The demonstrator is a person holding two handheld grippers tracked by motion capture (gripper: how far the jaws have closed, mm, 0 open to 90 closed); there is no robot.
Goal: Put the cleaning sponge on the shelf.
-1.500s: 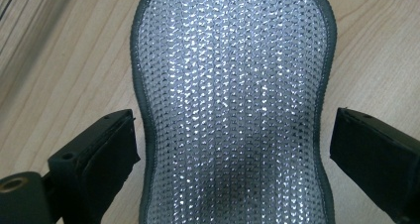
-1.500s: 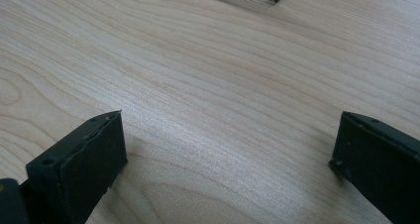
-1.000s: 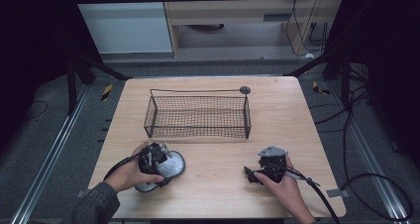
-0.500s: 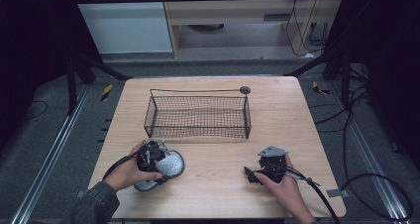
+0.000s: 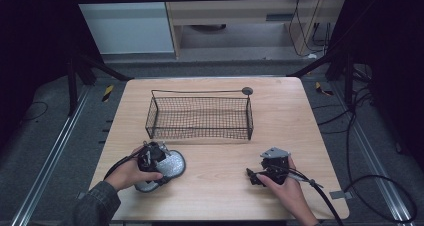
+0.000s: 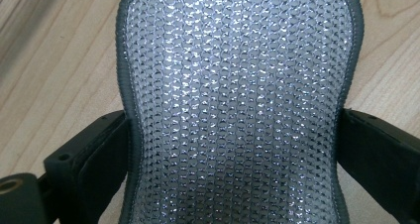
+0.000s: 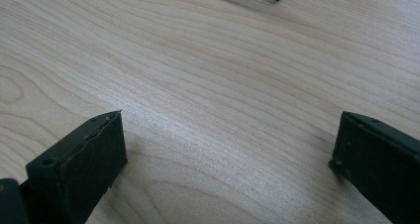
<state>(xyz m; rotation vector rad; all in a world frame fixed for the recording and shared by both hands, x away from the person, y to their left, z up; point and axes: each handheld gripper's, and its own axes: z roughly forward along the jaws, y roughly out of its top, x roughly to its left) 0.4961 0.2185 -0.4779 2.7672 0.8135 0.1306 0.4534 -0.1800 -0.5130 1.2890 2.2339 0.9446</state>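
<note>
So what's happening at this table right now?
A person holds a gripper in each hand at a wooden table. The left gripper has its jaws on either side of a silvery mesh scrubbing pad lying on the tabletop. The right gripper rests open over bare wood. A wire basket stands empty farther back.

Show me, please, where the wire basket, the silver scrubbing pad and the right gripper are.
wire basket [image 5: 200, 117], high view, mesh floor.
silver scrubbing pad [image 6: 233, 100], left gripper view, middle of its mesh.
right gripper [image 5: 251, 176], high view, between its jaw tips.

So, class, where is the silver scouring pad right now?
In the high view, the scouring pad lies at the table's near-left, between the left gripper's jaws, just before the wire basket.
</note>
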